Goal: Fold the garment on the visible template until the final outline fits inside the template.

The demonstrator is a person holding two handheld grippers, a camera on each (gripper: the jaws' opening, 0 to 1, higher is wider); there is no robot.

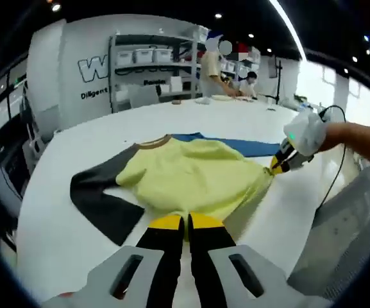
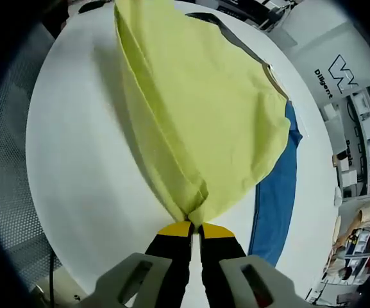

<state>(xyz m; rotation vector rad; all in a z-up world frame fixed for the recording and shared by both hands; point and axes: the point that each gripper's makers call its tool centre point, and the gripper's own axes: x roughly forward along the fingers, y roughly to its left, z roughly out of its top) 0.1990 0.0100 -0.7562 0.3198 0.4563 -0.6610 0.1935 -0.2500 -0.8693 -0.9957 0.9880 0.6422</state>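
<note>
The yellow garment (image 1: 191, 176), dark-sleeved, is spread mid-tabletop (image 1: 75, 250) over a blue template (image 1: 249, 146) showing at its 1 o'clock edge; its hem is pinched in the closed jaws of the left gripper (image 1: 186, 223), and a corner in the closed jaws of the right gripper (image 2: 195, 229); a hem fold seems under way, next to be carried toward the collar; on the wall, "W" and "Diligent" are legible.

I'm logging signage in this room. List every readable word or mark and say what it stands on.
"W": large letter, cut off by shelving, on the curved white wall.
"Diligent": small line beneath it on that wall; also seen on the wall in the right gripper view, under a "W"-like logo.
Further wall text: too blurred to read.
Yellow garment: no print visible.
</note>
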